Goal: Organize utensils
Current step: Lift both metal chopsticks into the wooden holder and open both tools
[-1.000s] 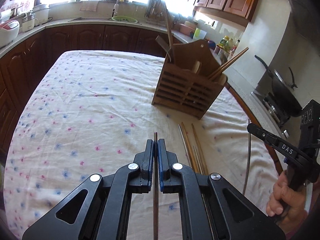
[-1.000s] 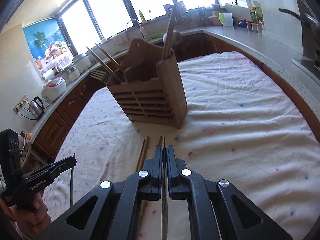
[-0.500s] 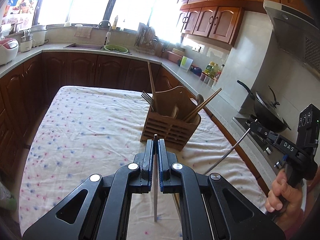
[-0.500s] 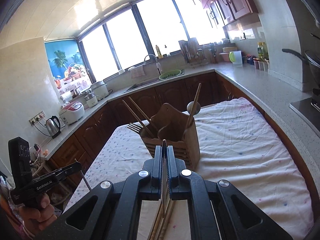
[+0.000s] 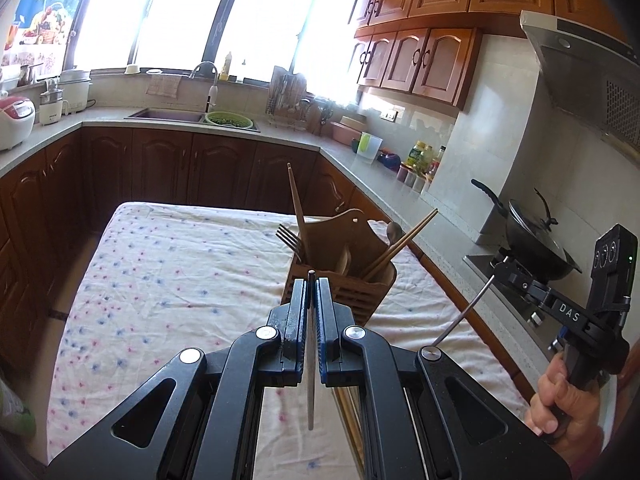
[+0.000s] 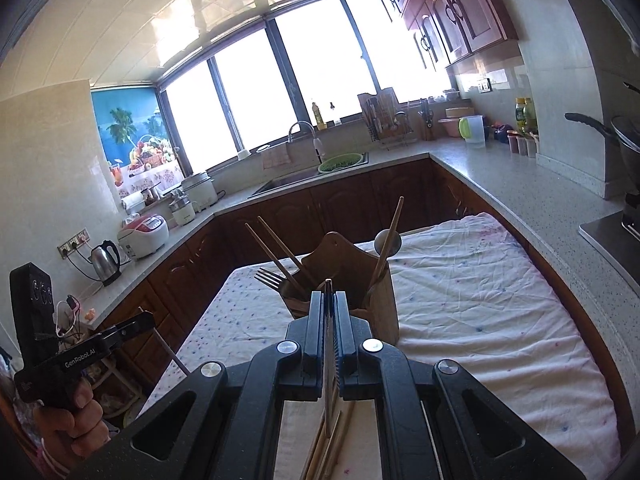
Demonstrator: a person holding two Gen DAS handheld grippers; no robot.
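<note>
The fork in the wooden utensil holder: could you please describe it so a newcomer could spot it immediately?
Start at the table under the floral cloth, where a wooden holder stands. The fork sticks out of its left compartment in the left wrist view, beside a tall wooden handle. It alone shows metal tines.

Left claw [image 5: 311, 280]: raised from low over the desk [image 5: 168, 280] to well above it, its pinched chopstick [image 5: 311, 360] lifted clear of the cloth. Right claw [image 6: 328, 293]: likewise raised, thin metal utensil [image 6: 328, 360] carried up. Wooden holder [image 5: 352, 264]: earlier ahead and above, now viewed from above.
</note>
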